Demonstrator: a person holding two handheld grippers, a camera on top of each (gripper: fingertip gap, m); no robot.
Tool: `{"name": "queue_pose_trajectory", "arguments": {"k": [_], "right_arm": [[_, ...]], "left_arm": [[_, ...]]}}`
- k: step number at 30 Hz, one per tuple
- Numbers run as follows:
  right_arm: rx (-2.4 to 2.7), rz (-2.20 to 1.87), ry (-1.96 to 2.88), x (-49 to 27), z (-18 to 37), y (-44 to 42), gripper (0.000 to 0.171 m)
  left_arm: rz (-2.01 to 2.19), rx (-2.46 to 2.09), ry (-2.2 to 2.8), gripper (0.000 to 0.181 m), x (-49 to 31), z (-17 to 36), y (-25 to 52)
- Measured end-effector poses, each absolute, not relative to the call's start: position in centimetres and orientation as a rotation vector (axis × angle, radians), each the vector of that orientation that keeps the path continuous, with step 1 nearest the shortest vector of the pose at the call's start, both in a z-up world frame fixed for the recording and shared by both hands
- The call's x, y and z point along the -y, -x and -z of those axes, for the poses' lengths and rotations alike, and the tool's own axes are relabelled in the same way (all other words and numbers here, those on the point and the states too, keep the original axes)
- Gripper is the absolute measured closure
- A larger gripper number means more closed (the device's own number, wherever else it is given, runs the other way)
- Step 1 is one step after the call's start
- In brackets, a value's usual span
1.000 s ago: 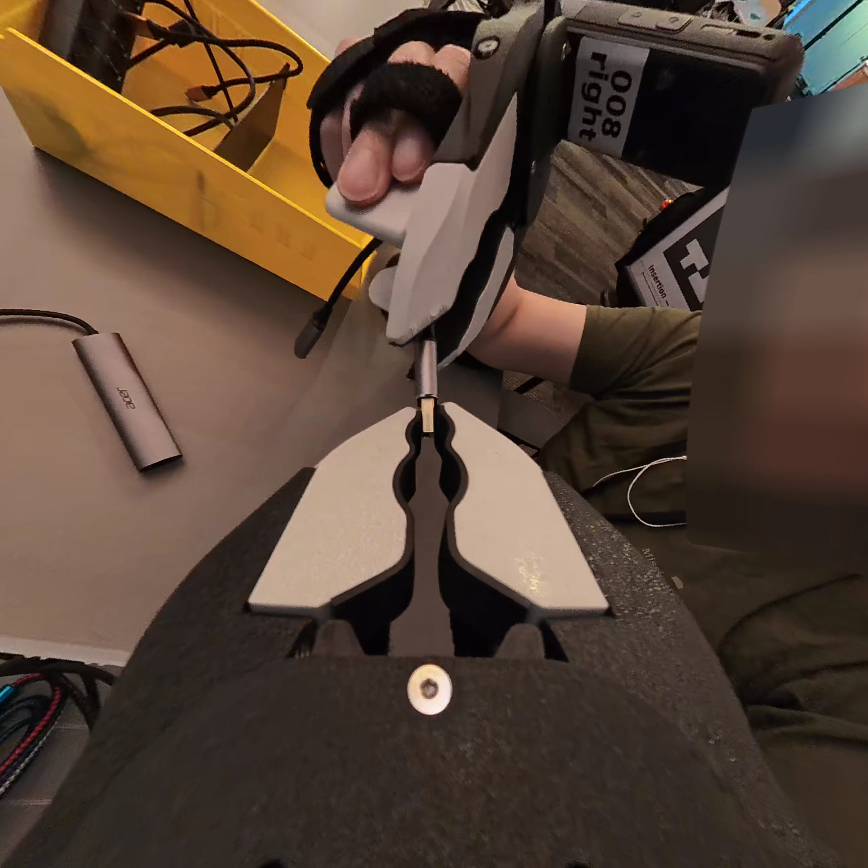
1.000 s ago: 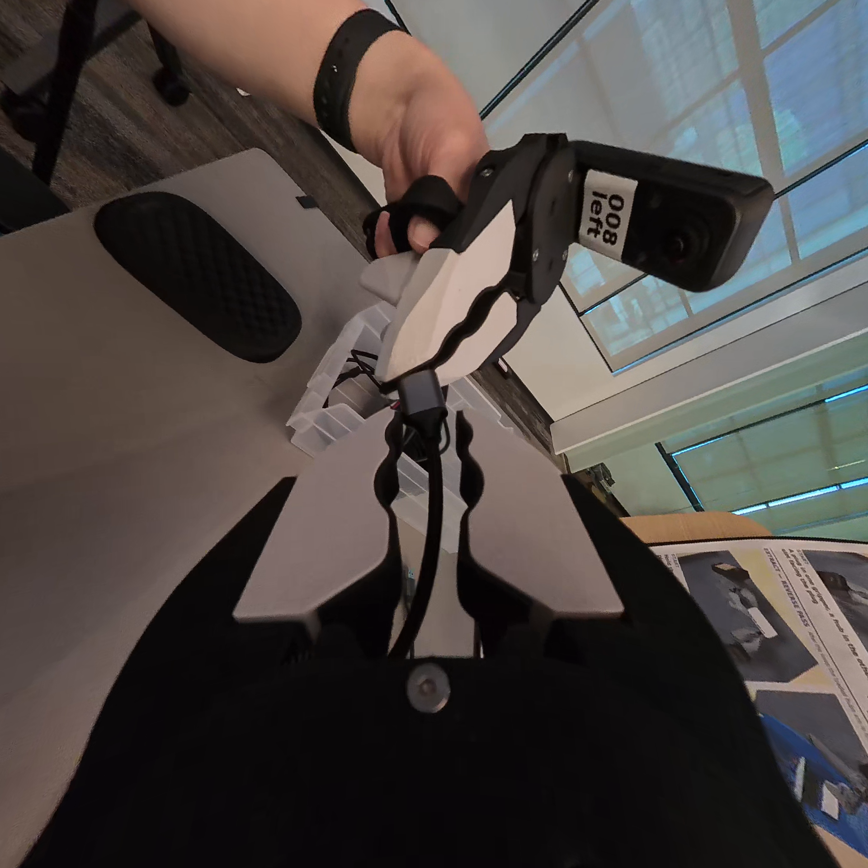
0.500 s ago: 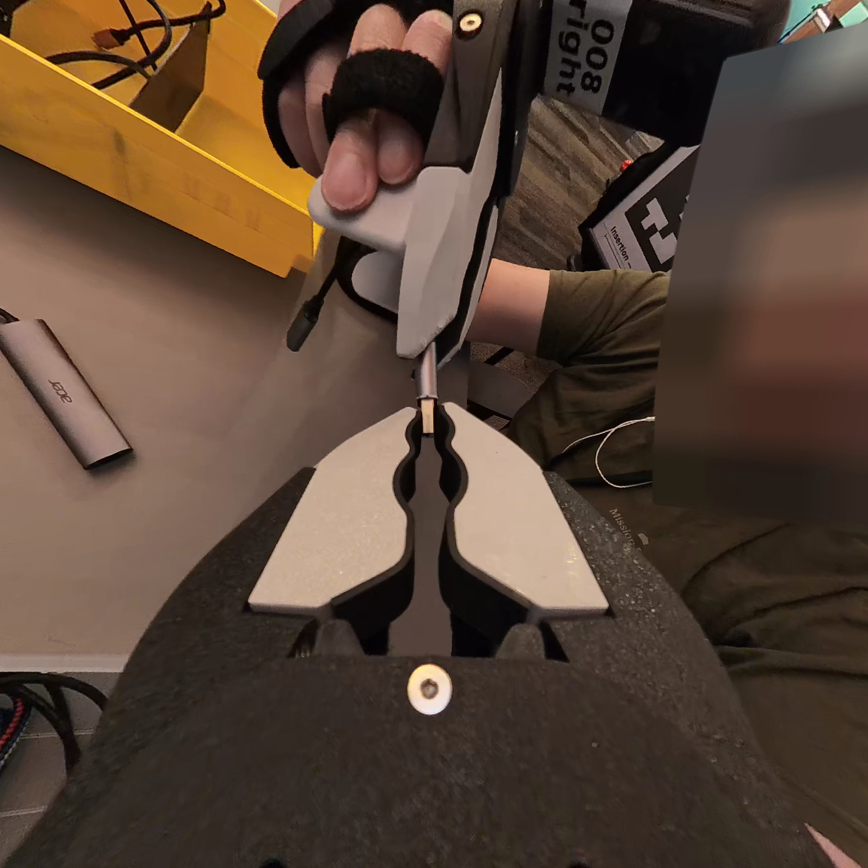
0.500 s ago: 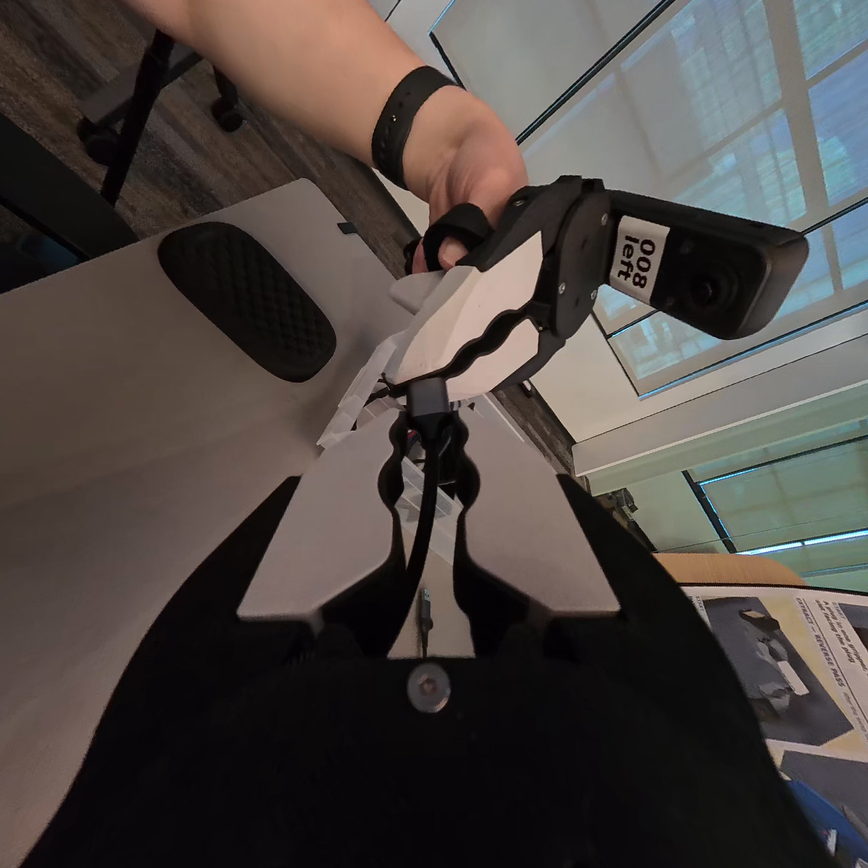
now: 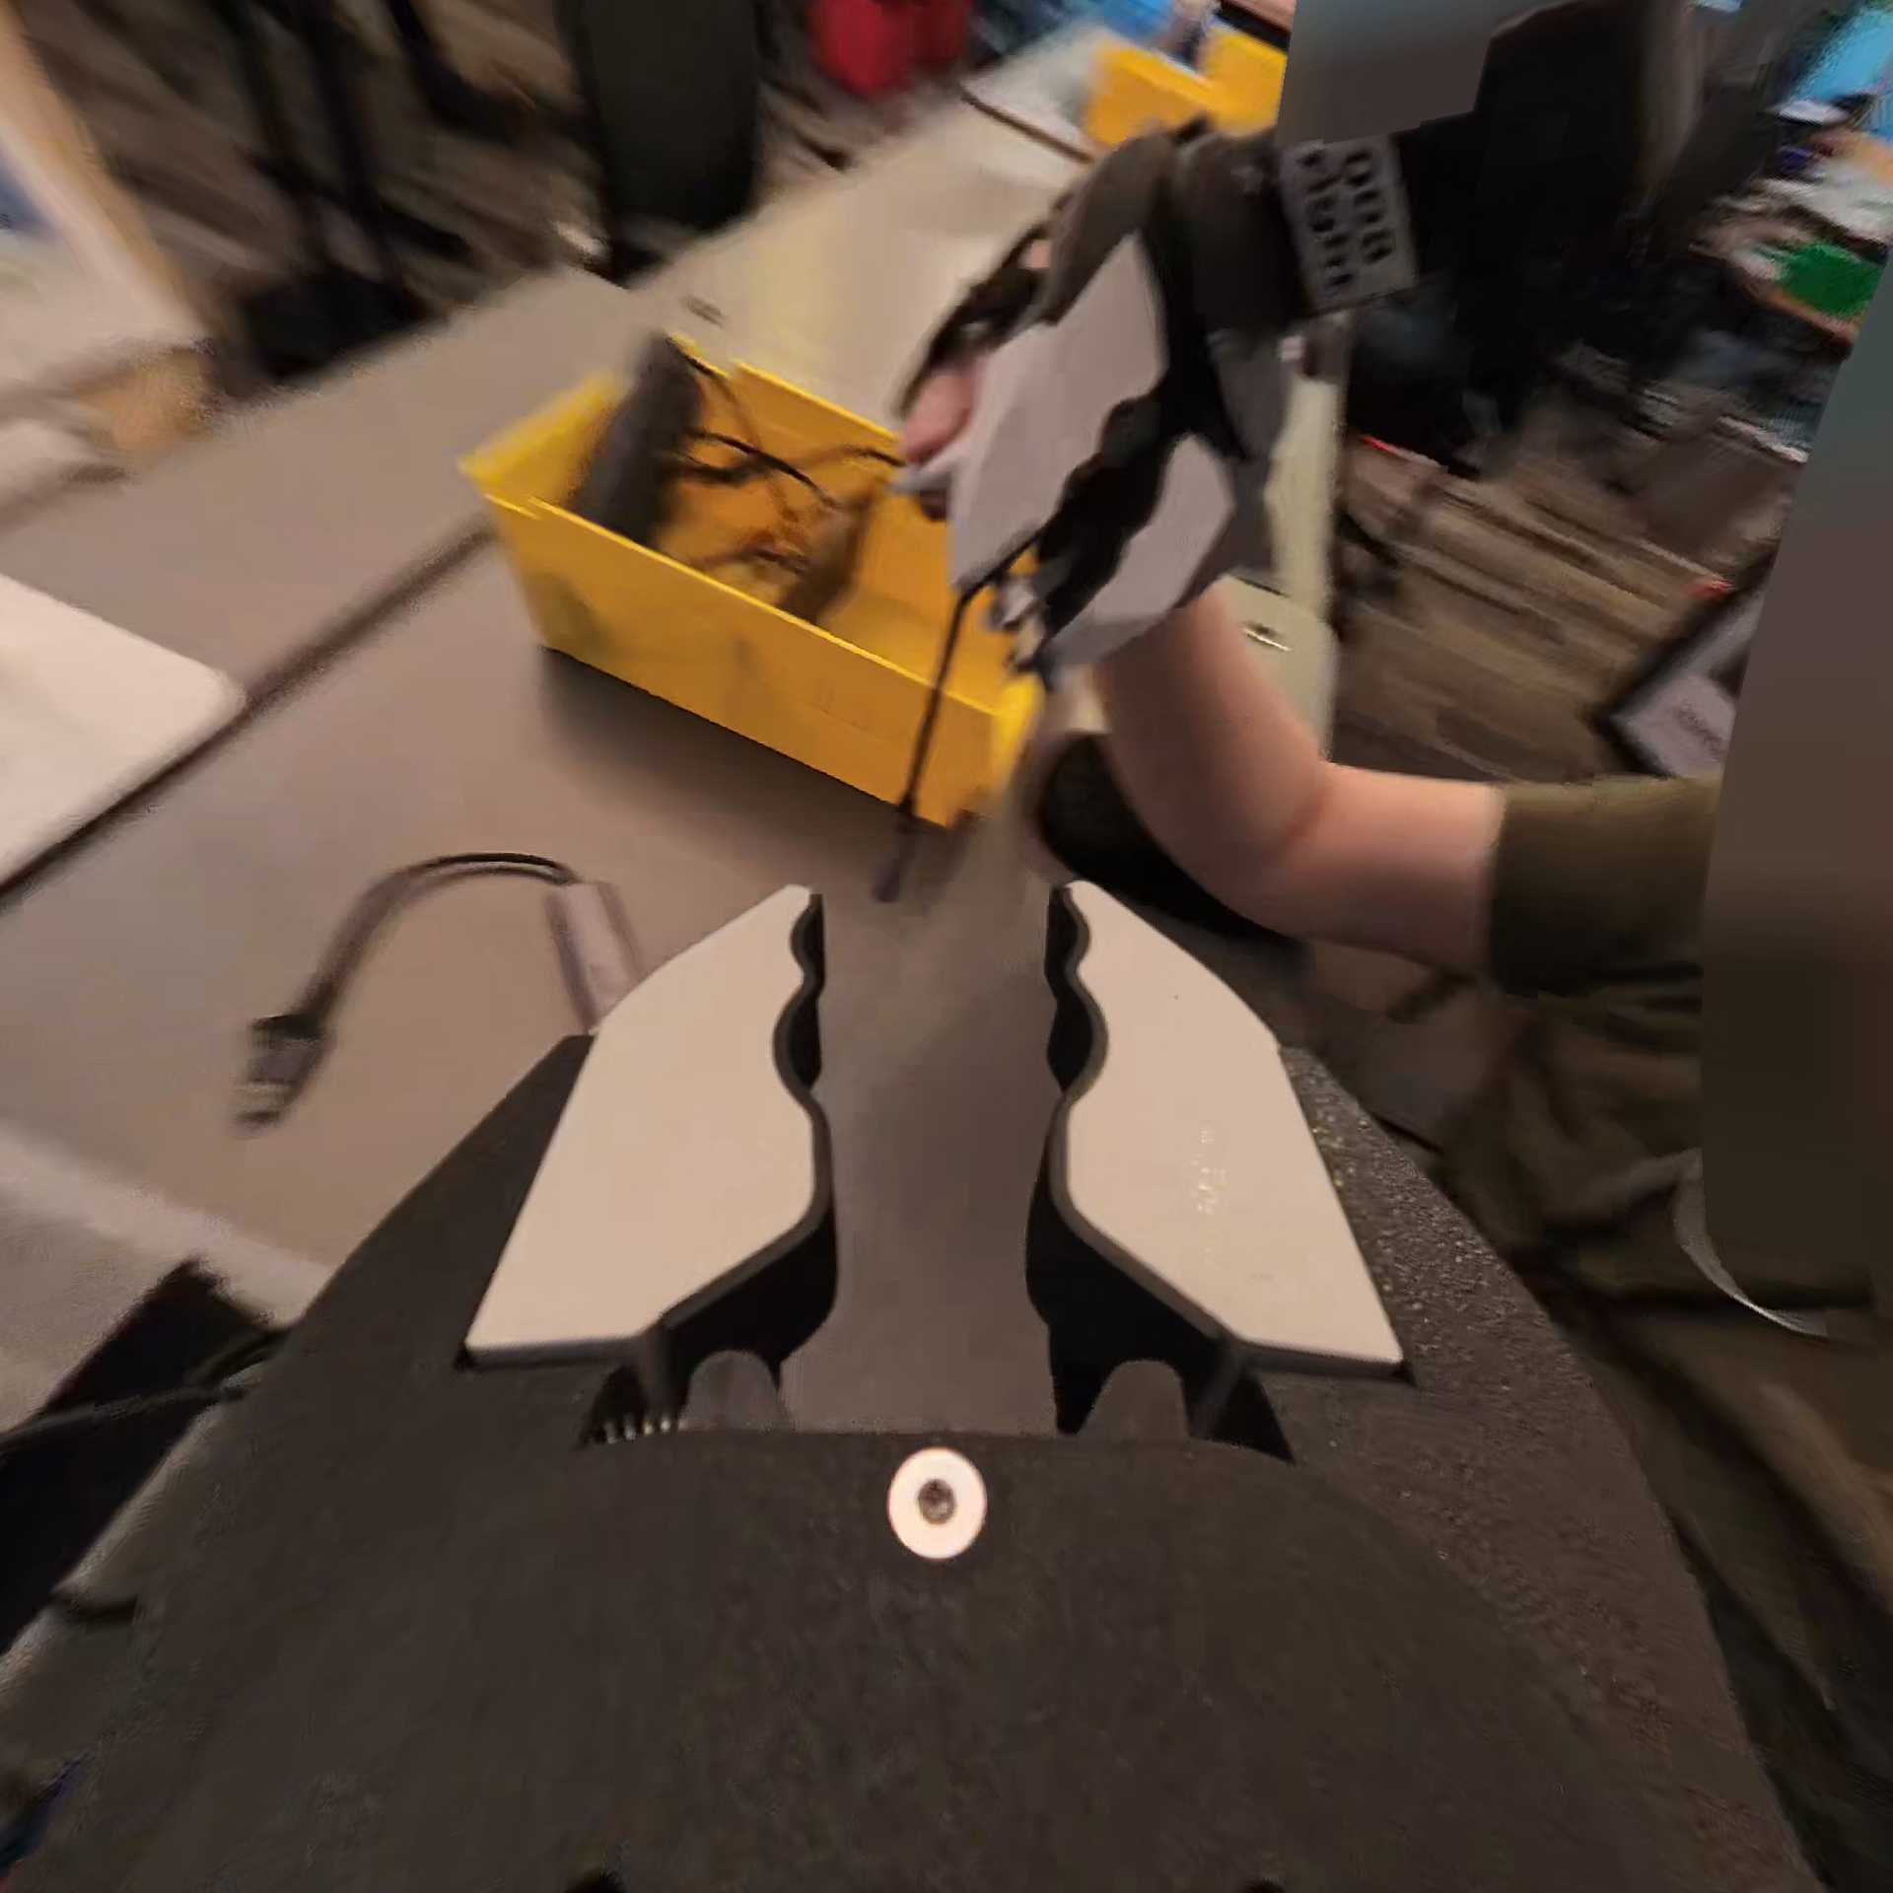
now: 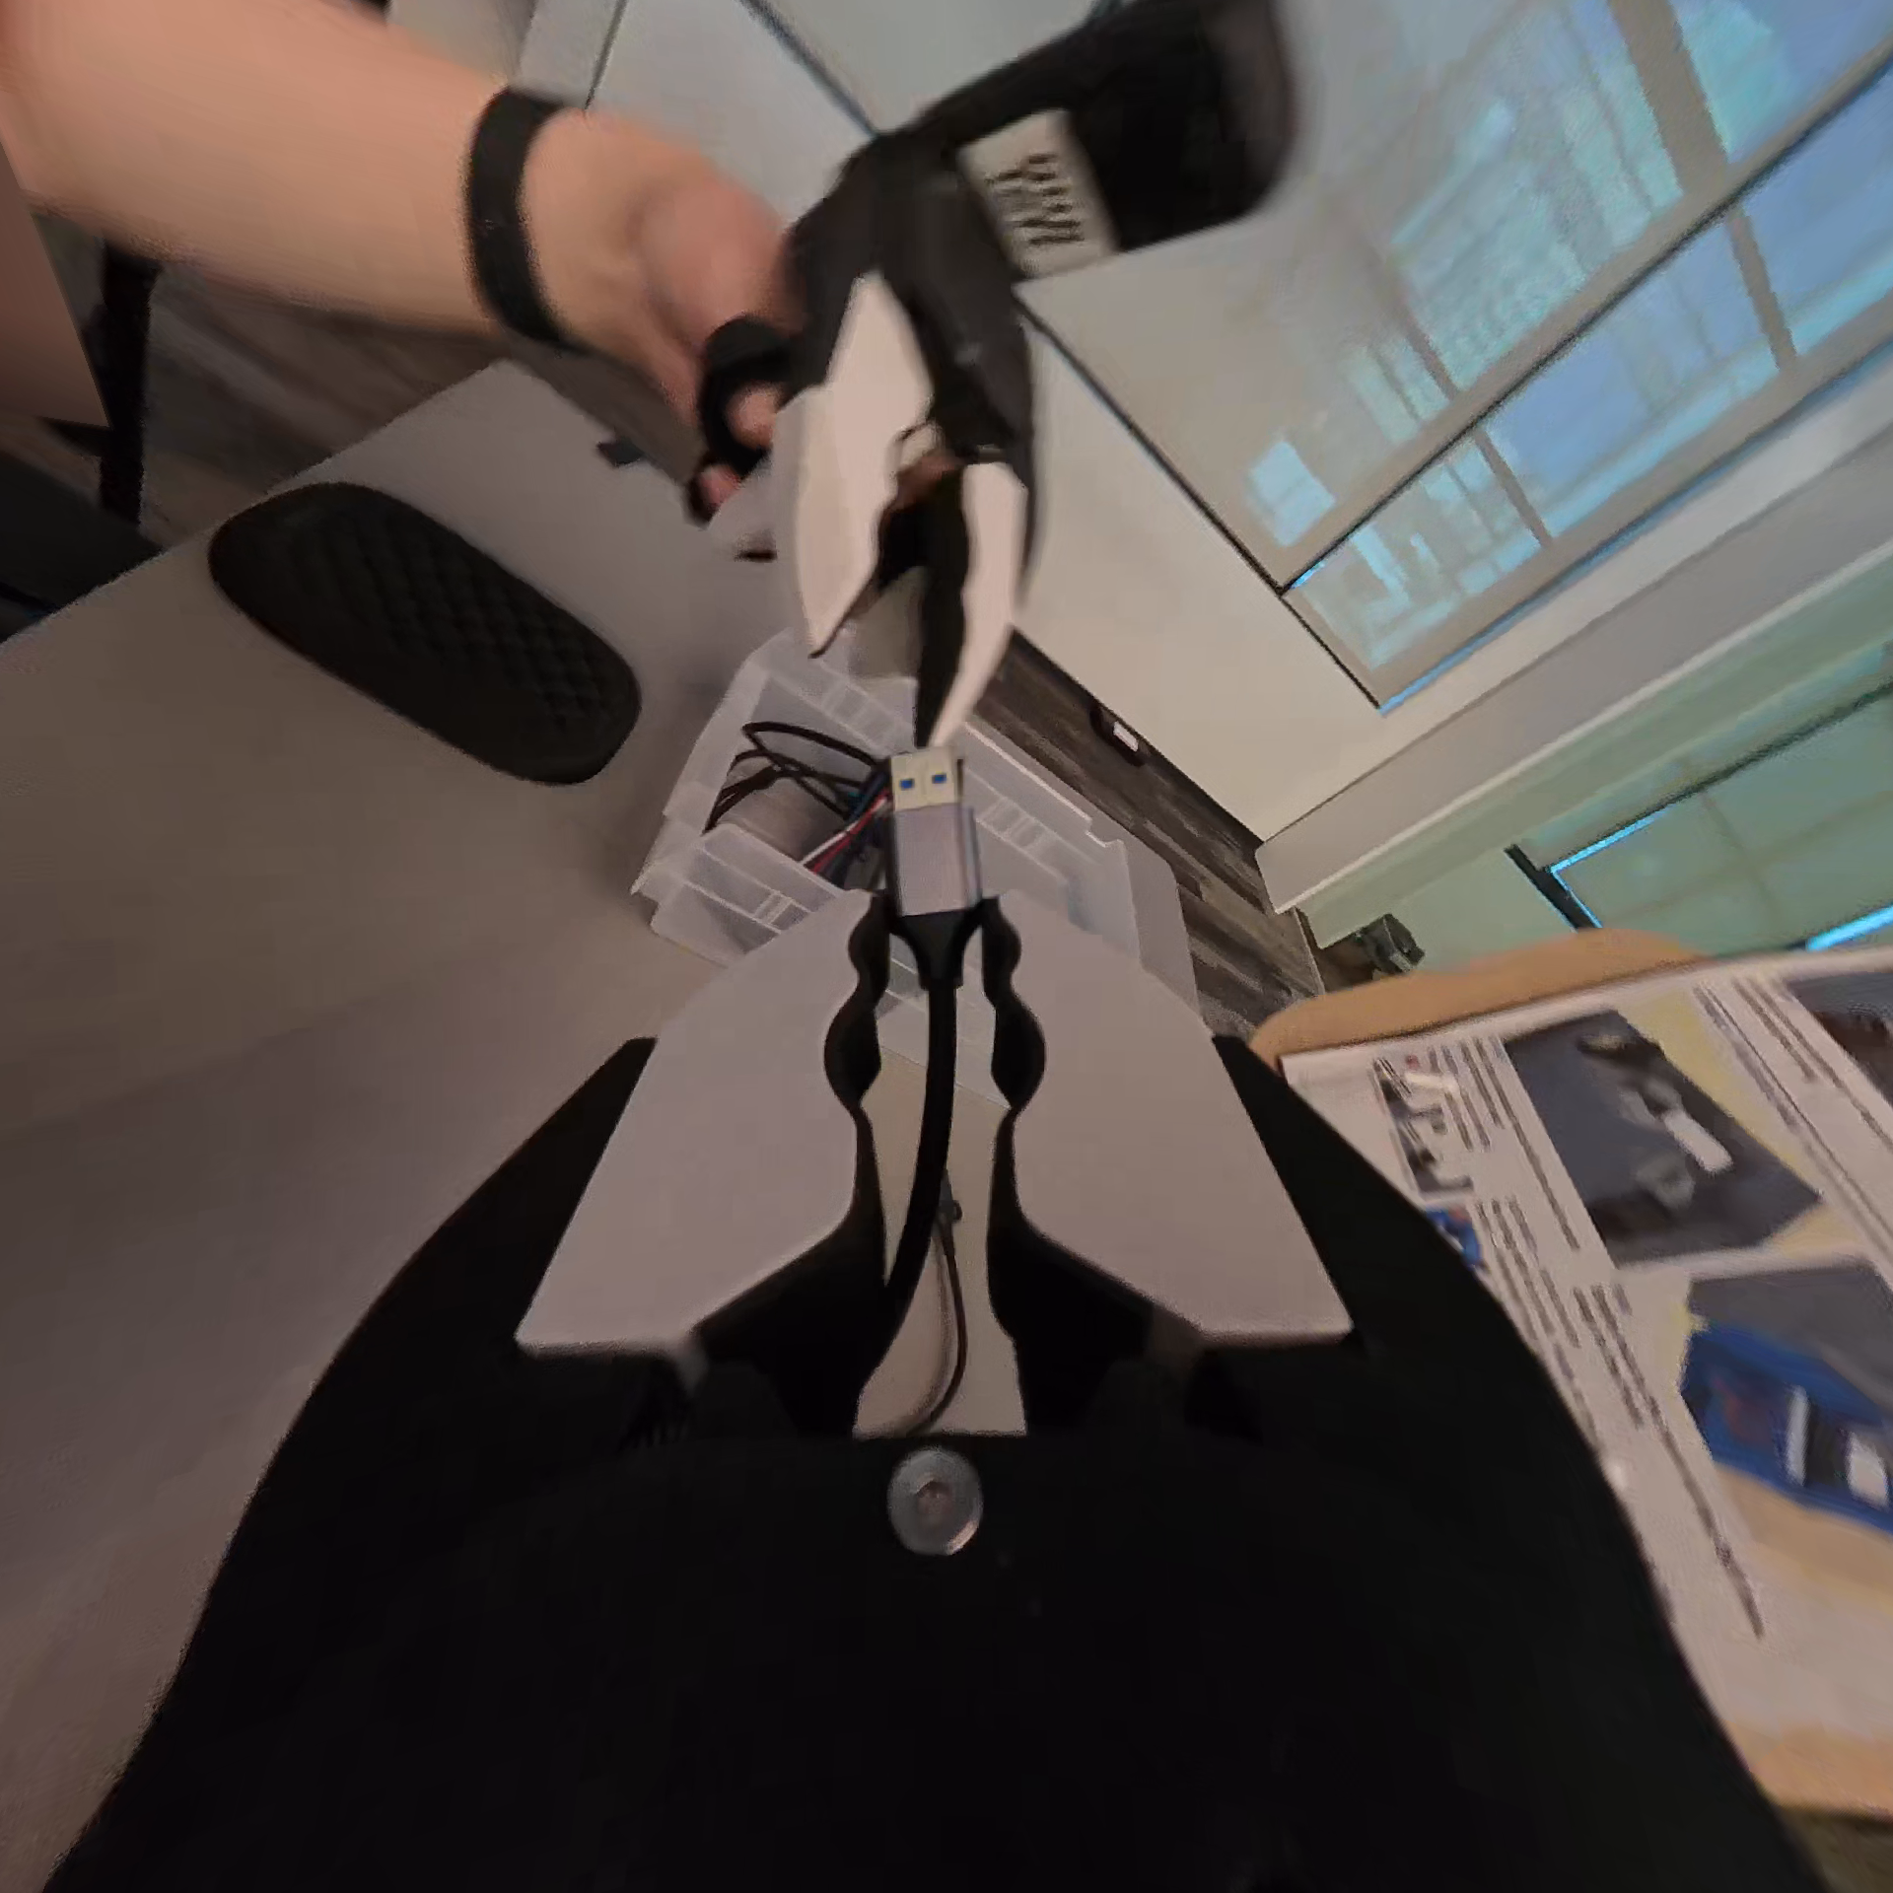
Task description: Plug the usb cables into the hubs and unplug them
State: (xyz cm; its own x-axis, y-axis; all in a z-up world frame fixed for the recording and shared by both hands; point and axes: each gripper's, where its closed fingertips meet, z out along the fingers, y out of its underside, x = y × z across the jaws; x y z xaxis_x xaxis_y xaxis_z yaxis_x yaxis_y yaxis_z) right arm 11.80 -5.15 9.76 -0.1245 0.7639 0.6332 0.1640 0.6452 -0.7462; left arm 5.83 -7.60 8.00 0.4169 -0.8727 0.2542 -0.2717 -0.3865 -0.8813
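Grey tabletop (image 5: 338,779) fills the left wrist view, a yellow bin (image 5: 758,635) of cables at centre. At the bottom the left gripper (image 5: 932,912) stands with its fingers wide apart, nothing between them; a grey hub (image 5: 594,948) lies at centre left. In the right wrist view the right gripper (image 6: 927,927) is clamped on the usb cable (image 6: 930,850) just behind its plug, which points up at frame centre. Above it, at upper centre, a bare forearm reaches in from the upper left, tilting the other gripper downward, blurred
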Motion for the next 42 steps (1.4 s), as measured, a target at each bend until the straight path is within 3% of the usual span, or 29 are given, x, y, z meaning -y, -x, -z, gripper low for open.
{"name": "queue_pose_trajectory", "arguments": {"k": [6,12,17,21,28,32,34,42], "right_arm": [[1.398,-0.747,0.729,4.1,-15.0,-18.6,0.154],[1.343,-0.747,0.677,5.2,-16.7,-21.3,0.154],[1.321,-0.732,0.667,5.3,-17.1,-22.5,0.153],[1.291,-0.763,0.646,5.2,-17.6,-23.4,0.154],[1.279,-0.770,0.626,5.4,-18.0,-24.1,0.154],[1.281,-0.766,0.633,5.2,-17.8,-23.9,0.154],[1.281,-0.763,0.632,5.2,-17.9,-23.9,0.154],[1.276,-0.752,0.627,5.5,-18.1,-24.2,0.154]], "left_arm": [[0.722,-0.778,1.970,0.133,6.4,-0.4,-7.1],[0.381,-0.762,2.126,0.133,2.4,8.4,-10.2],[0.163,-0.713,2.167,0.134,-1.5,12.0,-9.6],[0.136,-0.674,2.218,0.120,-3.2,14.3,-8.7],[0.193,-0.566,2.268,0.118,-3.8,15.9,-7.7],[0.252,-0.578,2.270,0.131,-3.6,15.9,-8.1],[0.264,-0.623,2.257,0.150,-3.2,15.8,-8.8],[0.265,-0.601,2.169,0.150,-3.7,14.1,-8.9]]}}
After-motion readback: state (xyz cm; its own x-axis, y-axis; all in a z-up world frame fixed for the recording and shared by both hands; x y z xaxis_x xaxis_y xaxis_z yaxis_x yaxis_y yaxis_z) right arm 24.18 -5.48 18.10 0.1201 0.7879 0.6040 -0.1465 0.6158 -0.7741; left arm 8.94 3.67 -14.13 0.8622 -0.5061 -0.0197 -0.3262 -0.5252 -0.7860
